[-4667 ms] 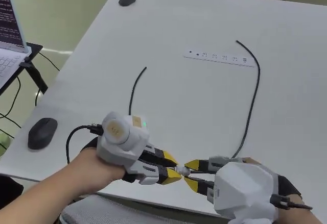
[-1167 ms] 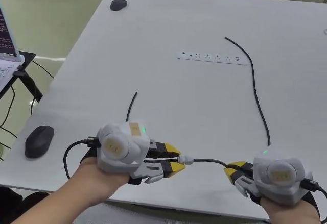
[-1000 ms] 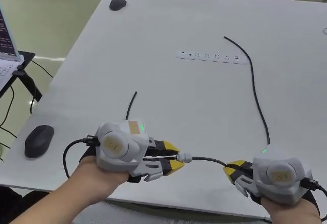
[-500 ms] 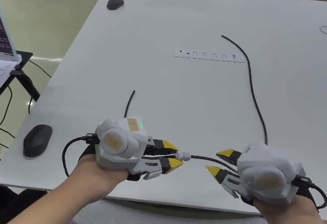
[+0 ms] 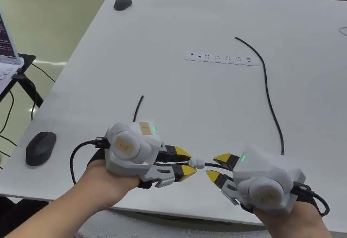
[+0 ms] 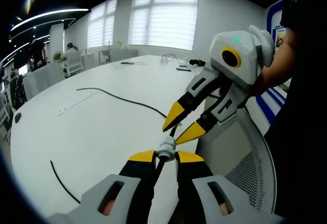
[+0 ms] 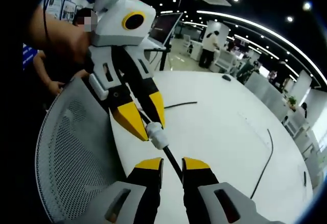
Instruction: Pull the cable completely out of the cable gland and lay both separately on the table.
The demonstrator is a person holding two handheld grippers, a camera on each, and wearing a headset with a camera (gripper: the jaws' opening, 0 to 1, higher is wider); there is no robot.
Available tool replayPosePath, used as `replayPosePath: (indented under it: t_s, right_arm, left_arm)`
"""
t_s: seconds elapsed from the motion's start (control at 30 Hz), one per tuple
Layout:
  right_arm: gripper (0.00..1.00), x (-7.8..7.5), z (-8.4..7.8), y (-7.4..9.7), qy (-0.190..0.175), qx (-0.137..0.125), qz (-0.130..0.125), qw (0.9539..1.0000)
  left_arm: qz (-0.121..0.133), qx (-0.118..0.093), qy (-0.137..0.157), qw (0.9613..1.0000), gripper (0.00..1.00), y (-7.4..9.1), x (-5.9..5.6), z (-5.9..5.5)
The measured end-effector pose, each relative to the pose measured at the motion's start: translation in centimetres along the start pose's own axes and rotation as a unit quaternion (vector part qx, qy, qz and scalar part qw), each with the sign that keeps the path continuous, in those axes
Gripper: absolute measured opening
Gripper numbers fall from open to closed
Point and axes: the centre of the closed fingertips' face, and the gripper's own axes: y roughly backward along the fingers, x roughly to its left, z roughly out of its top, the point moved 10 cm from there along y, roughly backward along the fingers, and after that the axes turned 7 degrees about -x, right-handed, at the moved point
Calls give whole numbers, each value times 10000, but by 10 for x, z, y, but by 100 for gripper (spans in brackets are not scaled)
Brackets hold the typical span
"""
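Note:
My left gripper (image 5: 191,163) hovers over the table's near edge, shut on the small white cable gland (image 5: 199,163). A black cable (image 5: 269,102) leaves the gland to the right and curves away across the table; its other end (image 5: 138,108) lies left of centre. My right gripper (image 5: 216,167) stands open just right of the gland, its yellow jaws either side of the cable. In the left gripper view the gland (image 6: 166,147) sits between my own tips, with the right gripper (image 6: 171,134) close in front. In the right gripper view the cable (image 7: 168,155) runs to the gland (image 7: 156,134).
A white power strip (image 5: 219,58) lies mid-table. One dark mouse (image 5: 40,147) rests near the left front corner, another (image 5: 122,3) at the far left edge. A laptop stand (image 5: 21,67) is off the table's left side. A mesh chair (image 7: 71,147) sits below the front edge.
The right gripper, shut on the cable farther right a second ago, has let go, opened and moved left up to the gland. The left gripper has kept its hold.

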Motion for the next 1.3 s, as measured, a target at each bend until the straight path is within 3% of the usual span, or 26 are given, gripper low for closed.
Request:
replayPosePath:
  t_s: [0.57,0.67,1.0,1.3]
  right_arm:
    - [2,-5,-4,-3,-203,-116,-74,9997]
    - [2,-8,-7,-3,-328,-134,-7,9994]
    - [1,-21,-20,0,-517,-61,-121,9986]
    - [1,-40,-42,2,-949,121,-396,9946]
  left_arm:
    - [26,-49,-8,10000,15,-3,4,2]
    - [20,-40,16,10000,15,-3,5,1]
    - [79,-81,62,9999,15,-2,9,2]
    - [148,-101,87,9998,15,1,14,1]
